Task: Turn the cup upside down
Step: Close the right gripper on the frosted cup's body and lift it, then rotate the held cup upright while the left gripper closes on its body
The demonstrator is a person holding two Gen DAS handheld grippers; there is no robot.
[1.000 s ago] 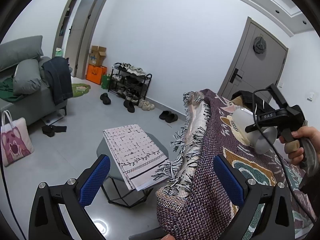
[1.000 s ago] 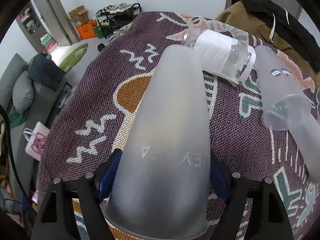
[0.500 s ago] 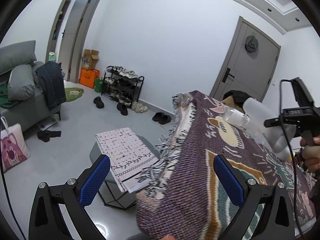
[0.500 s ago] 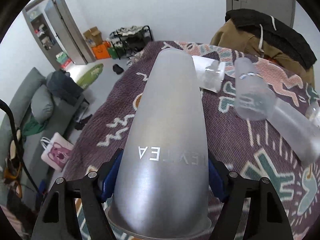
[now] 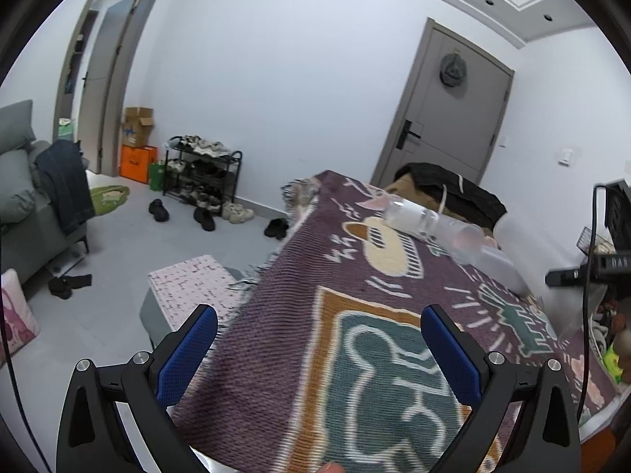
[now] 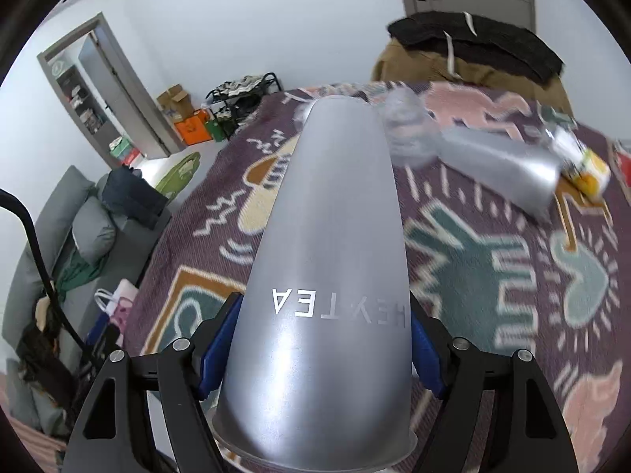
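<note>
Tilted further up than a second ago, the cup now points its closed base at the far edge of the table, with the room wall showing above it where before only the blanket lay behind. The right gripper is clamped on the cup near its wide rim, one blue pad pressed to each side, and the rim faces back toward the camera. White lettering on the frosted wall reads upside down. The cup is held in the air above the near half of the table, clear of the blanket.

From the left wrist view, the left gripper hangs over the near left corner of the table with its blue pads spread wide apart and nothing between them. That view has swung too: the table now fills the lower frame rather than just its fringed left edge.

Near the far edge of the table lie a clear bottle on its side and two more frosted cups, one nosed into the other, well apart from the held cup. A dark jacket is heaped past the far edge. A shoe rack stands against the wall, and a sofa sits off to the left.
</note>
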